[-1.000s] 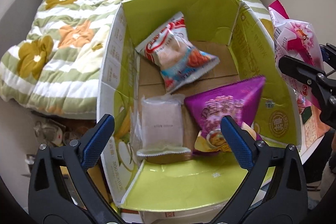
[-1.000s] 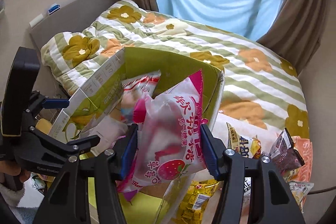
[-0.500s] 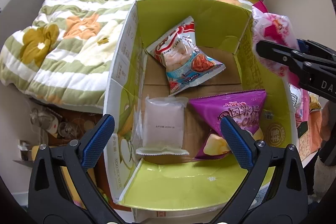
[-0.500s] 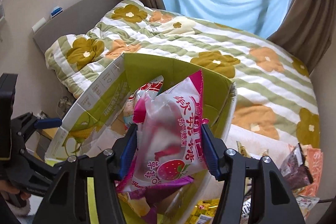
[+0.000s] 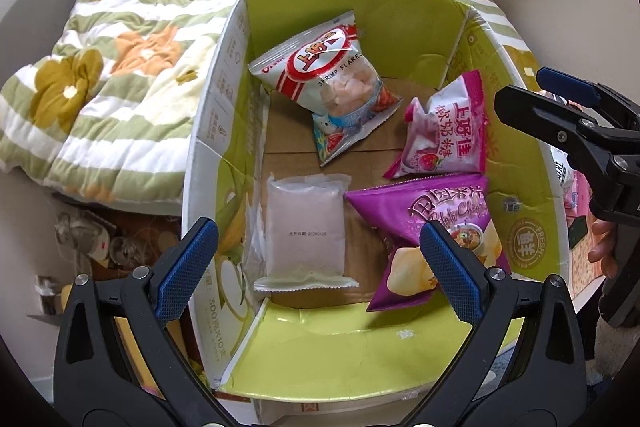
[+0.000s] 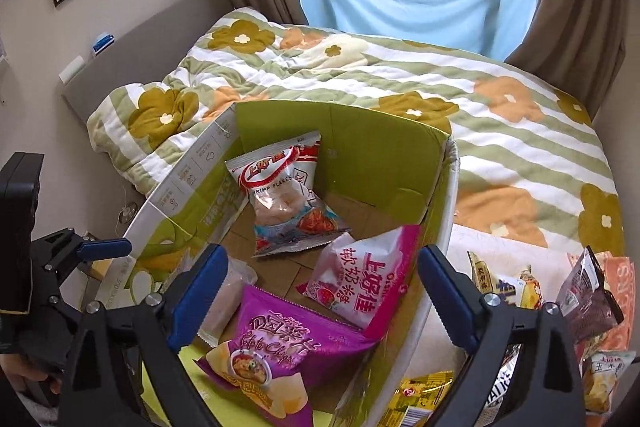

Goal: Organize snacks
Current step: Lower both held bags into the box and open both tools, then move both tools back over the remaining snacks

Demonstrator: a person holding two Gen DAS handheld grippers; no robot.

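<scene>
Pink candy bag (image 5: 448,131): lies inside the cardboard box (image 5: 208,123), against its right wall, free of both grippers.
Neighbours: purple chip bag (image 5: 424,223) just nearer; shrimp flakes bag (image 5: 332,83) beside; pale pouch (image 5: 306,231) opposite.
Right gripper (image 6: 320,291): jaws just opened wide, nothing between.
Left gripper (image 5: 316,267): wide, empty, over the box.
Surroundings: floral quilt (image 6: 360,75) beyond.

A lime-green inside is shown by the box (image 5: 400,3); green stripes and ochre flowers by the quilt (image 5: 120,67); purple by the chip bag (image 5: 420,211).
</scene>
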